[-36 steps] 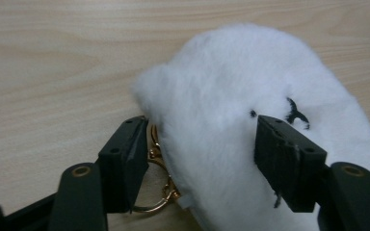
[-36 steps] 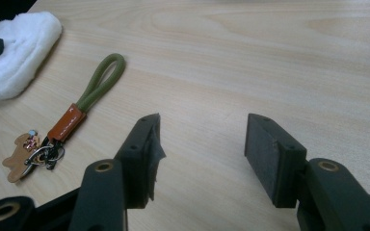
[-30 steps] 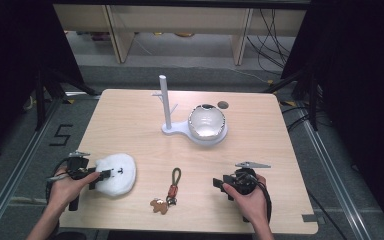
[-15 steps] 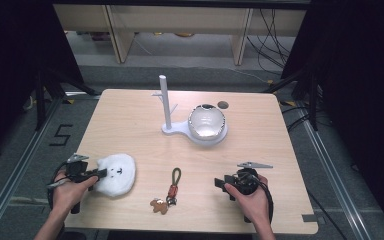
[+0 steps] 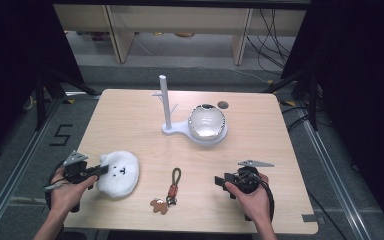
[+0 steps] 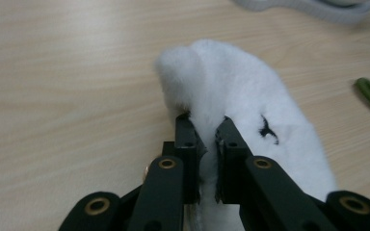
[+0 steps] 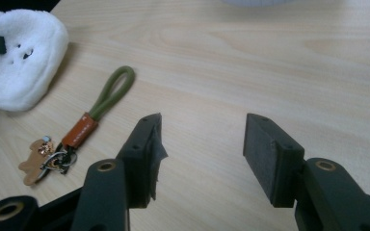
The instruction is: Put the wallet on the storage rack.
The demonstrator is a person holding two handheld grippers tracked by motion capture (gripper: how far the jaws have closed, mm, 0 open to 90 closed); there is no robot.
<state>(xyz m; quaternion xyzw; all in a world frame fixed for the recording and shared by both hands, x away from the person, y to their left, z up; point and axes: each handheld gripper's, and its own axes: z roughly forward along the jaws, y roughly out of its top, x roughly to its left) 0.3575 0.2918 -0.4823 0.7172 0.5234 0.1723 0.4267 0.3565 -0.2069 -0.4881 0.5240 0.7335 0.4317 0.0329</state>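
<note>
A white fluffy plush with a small dark face [image 5: 119, 172] [image 6: 250, 96] lies near the table's front left. My left gripper [image 5: 99, 171] [image 6: 206, 130] is shut on its near edge, the fur pinched between the pads after the jaws closed. A keychain with a green loop, an orange leather tab and a small brown bear [image 5: 168, 192] [image 7: 84, 125] lies at the front middle. My right gripper [image 5: 220, 181] [image 7: 202, 144] stands open over bare wood to the right of the keychain, with nothing between its fingers.
A white stand with an upright post and small pegs [image 5: 165, 102] stands at the middle back, and a shiny round bowl [image 5: 207, 121] sits on its base. A small dark disc [image 5: 223, 105] lies behind the bowl. The table's front edge [image 5: 190, 230] is close to both hands.
The left gripper's jaws have closed on the plush's edge and the hand has shifted slightly, pulling the fur up. The right gripper has stayed where it was.
</note>
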